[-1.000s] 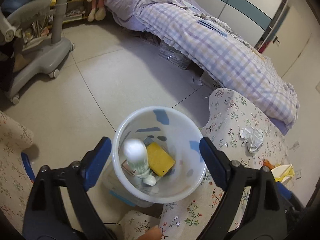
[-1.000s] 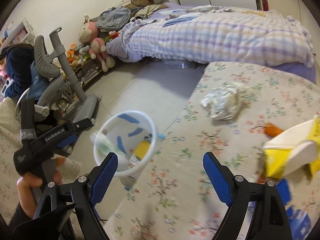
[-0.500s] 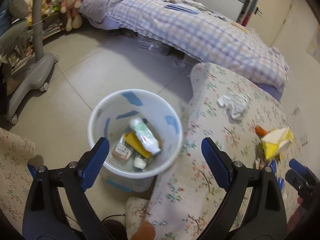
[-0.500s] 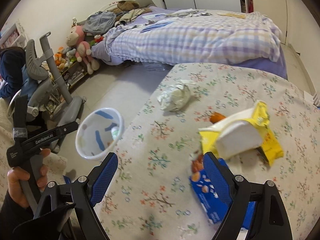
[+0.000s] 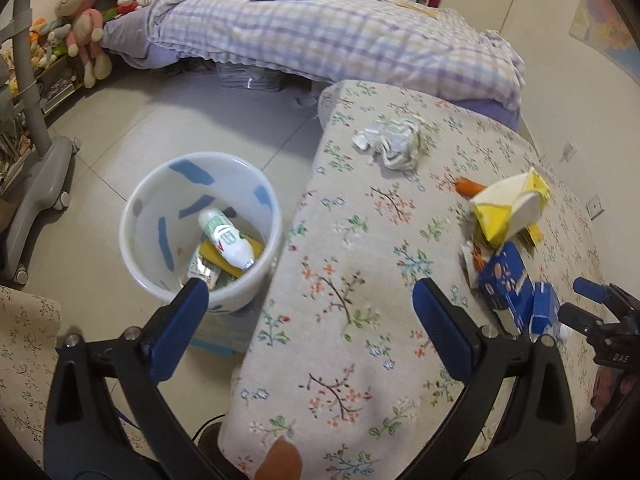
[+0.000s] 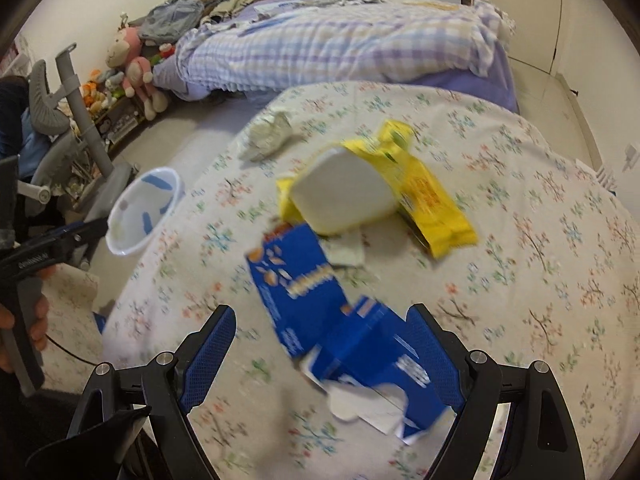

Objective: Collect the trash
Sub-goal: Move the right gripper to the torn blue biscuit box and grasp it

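On floral cloth (image 6: pixel 520 280), crumpled blue carton (image 6: pixel 304 292).

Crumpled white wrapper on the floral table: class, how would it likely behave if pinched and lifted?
The crumpled white wrapper looks thin and wadded, so probably very light. Its loose folds would likely squash and flop rather than stay stiff. Irregular creases suggest it won't roll.

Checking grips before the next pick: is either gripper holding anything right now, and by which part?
Nothing is held. The left gripper stands open and empty; the right gripper is open around the blue carton, pads not pressing it.
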The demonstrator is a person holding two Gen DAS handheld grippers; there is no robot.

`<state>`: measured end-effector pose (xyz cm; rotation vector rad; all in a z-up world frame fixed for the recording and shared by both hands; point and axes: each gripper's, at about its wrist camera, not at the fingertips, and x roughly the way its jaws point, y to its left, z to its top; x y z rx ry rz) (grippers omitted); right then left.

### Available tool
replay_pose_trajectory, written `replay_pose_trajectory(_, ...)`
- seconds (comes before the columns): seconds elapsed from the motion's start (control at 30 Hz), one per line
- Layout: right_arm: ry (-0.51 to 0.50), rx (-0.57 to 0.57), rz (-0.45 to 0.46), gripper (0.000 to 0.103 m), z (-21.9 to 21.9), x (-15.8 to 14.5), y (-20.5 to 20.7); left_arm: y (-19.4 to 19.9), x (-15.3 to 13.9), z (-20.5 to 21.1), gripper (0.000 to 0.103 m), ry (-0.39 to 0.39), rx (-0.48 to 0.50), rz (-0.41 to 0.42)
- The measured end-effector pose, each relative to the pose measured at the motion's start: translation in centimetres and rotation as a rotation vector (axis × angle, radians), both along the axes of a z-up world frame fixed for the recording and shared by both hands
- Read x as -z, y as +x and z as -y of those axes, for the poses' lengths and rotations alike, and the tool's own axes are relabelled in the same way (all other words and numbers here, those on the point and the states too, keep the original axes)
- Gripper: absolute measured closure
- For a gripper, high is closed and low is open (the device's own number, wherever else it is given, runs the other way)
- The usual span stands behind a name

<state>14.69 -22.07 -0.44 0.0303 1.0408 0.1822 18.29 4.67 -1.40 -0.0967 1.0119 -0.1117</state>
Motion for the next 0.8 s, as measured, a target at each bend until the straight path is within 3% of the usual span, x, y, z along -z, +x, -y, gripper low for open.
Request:
replay_pose_trajectory(0.27,-0.064,-0.029,-0.075,0.014,2.5,2.2,-1.5,-0.8,1.2,2.6,0.001,0.016,0.043,-0.075)
replay_pose_trajectory(0.6,-0.175,-0.092,-0.146,0.014,3.0,5.5,-0.6,-1.4,1.9,5.7,0.001,0.035,0.101,-0.107)
replay_pose_trajectory(0.8,-0.133,-0.064,-0.169,0.016,4.2,6.1,0.2,-1.5,2.2,6.9,0.001,0.055,0.117,-0.119)
